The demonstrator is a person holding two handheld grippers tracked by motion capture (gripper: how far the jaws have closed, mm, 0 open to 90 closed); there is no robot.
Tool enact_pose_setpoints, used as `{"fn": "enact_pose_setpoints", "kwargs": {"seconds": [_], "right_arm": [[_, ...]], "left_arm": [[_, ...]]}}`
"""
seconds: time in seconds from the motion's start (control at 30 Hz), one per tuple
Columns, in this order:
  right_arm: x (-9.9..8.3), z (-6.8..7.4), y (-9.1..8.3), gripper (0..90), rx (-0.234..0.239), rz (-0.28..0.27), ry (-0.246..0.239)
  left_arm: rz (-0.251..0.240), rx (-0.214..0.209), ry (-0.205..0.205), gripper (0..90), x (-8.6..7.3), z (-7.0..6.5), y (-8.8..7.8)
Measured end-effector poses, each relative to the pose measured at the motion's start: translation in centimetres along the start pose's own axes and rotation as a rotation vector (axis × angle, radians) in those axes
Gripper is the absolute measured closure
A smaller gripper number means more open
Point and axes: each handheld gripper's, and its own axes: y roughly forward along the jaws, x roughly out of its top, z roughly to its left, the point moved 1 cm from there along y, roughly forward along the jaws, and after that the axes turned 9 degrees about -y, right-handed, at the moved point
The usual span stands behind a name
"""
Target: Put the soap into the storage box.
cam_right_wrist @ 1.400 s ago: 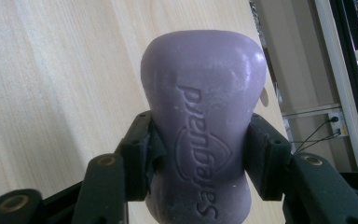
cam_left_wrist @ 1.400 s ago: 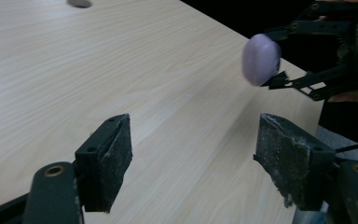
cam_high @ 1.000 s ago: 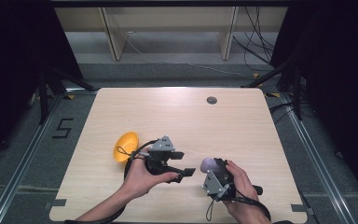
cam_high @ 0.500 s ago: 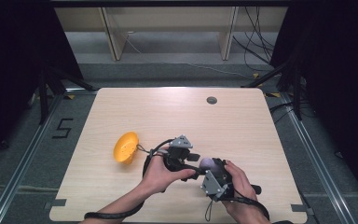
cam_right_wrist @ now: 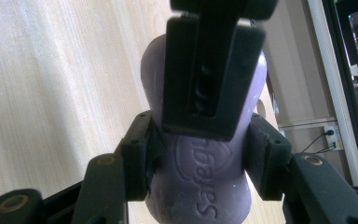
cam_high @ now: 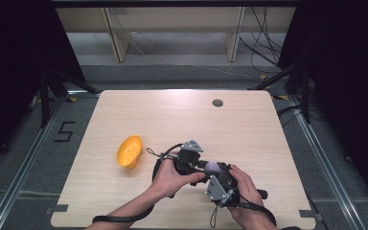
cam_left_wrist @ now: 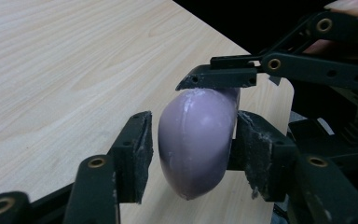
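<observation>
Two hands meet low over the near edge of a pale wood-grain bench (cam_high: 182, 115), each carrying a black two-jaw gripper, with a bar of purple soap (cam_high: 214, 167) caught between them. In the high view both forearms rise from the bottom edge and angle inward; the left hand (cam_high: 170, 177) wraps its tool from the side, the right hand (cam_high: 243, 184) cups its own from below, and cables loop away behind each wrist.

The right gripper (cam_right_wrist: 200, 154) pinches the soap across its narrow waist, its fingers (cam_right_wrist: 137, 158) pressed into the sides just above the embossed brand lettering. The left gripper (cam_left_wrist: 191, 149) has just been closing on the same bar: in the left gripper view its right finger lies against the soap, while a thin gap shows at the left finger (cam_left_wrist: 135, 154), so a full pinch cannot be confirmed. One finger of the right gripper rests on the top of the bar there.

The soap is smooth, waxy and rounded, with a curved, pinched-in outline. The fingers are matte black blocks, scuffed with pale residue, hinged on brass-coloured pins. A glossy orange bowl-shaped piece (cam_high: 129, 151) lies on the bench well to the left of the hands.
</observation>
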Motion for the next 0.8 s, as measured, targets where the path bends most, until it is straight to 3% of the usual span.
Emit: {"fn": "enact_pose_setpoints", "kwargs": {"seconds": [0.03,0.13,0.17,0.47,0.6,0.67,0.8], "right_arm": [[-0.06,-0.16,0.06,50.5,-0.005,-0.012,-0.029],[-0.03,-0.22,-0.03,50.5,-0.016,-0.011,-0.044],[-0.03,-0.04,0.06,50.5,-0.008,-0.016,-0.019],[0.28,0.07,-0.13,50.5,-0.012,-0.014,-0.004],[0.24,0.11,-0.17,50.5,-0.018,-0.012,0.007],[0.19,0.06,-0.16,50.5,-0.025,-0.017,-0.011],[0.17,0.34,-0.21,50.5,-0.008,-0.006,0.027]], "left_arm": [[0.0,-0.011,-0.014,48.4,0.02,0.03,0.08],[0.005,-0.026,-0.03,49.4,0.07,0.1,0.21],[0.004,-0.036,-0.036,49.9,0.11,0.13,0.24],[0.007,-0.038,-0.057,50.3,0.27,0.18,0.39],[0.013,-0.051,-0.054,50.2,0.34,0.23,0.48],[0.015,-0.05,-0.052,50.2,0.35,0.22,0.49],[0.027,-0.058,-0.043,51.4,0.34,0.27,0.42]]}}
